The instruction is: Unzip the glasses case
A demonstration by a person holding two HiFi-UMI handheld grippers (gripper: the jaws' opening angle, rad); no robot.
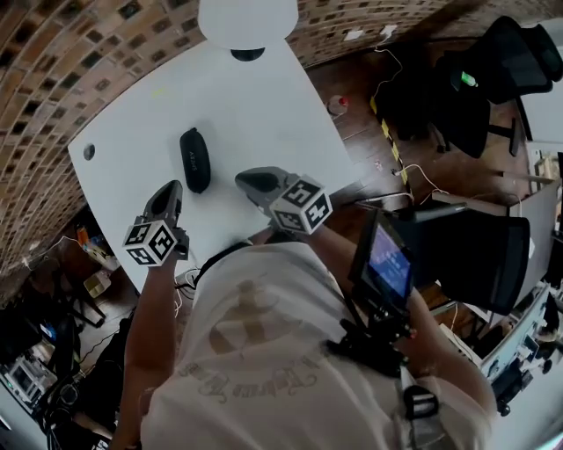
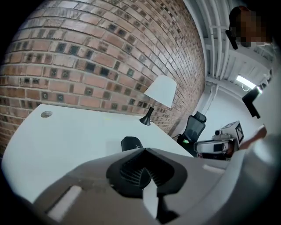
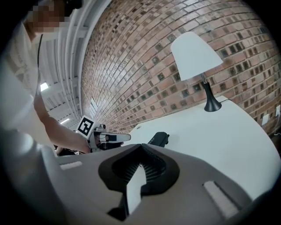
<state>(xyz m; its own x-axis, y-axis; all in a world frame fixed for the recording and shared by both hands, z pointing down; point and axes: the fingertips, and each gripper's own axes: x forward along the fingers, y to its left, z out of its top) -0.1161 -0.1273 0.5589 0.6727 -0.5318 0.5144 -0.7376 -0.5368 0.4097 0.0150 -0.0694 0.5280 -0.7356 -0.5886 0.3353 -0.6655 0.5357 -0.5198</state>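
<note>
Brick wall behind, white surface [image 1: 264, 114] with a lamp [image 1: 247, 18] at its far end.

Head view: glasses case [image 1: 194, 159] lay flat on the surface, zipped as far as I could tell, and I could not pick out the zip pull. Left hand-held gripper [image 1: 173, 186] sat just short of the case's near end. Right hand-held gripper [image 1: 244, 180] was off to the case's right, apart from it. Neither touched it.

Left gripper view: left hand-held gripper [image 2: 146, 169] had its jaws together with nothing between them. Glasses case [image 2: 131, 143] peeked just past the tips, lamp [image 2: 161, 91] beyond.

Right gripper view: right hand-held gripper [image 3: 141, 169] likewise had its jaws closed and empty. Glasses case [image 3: 159, 139] lay ahead, with the other gripper beyond it.

Risks, my judgement:
- The case was loose on a smooth top. A tug on the zip with nothing pinning the shell would likely drag or spin it.
- Both sets of jaws must open first. Coming down closed could shove the case away.
- The pull is probably small, so a pinch might slip off or catch the case's edge instead.
</note>
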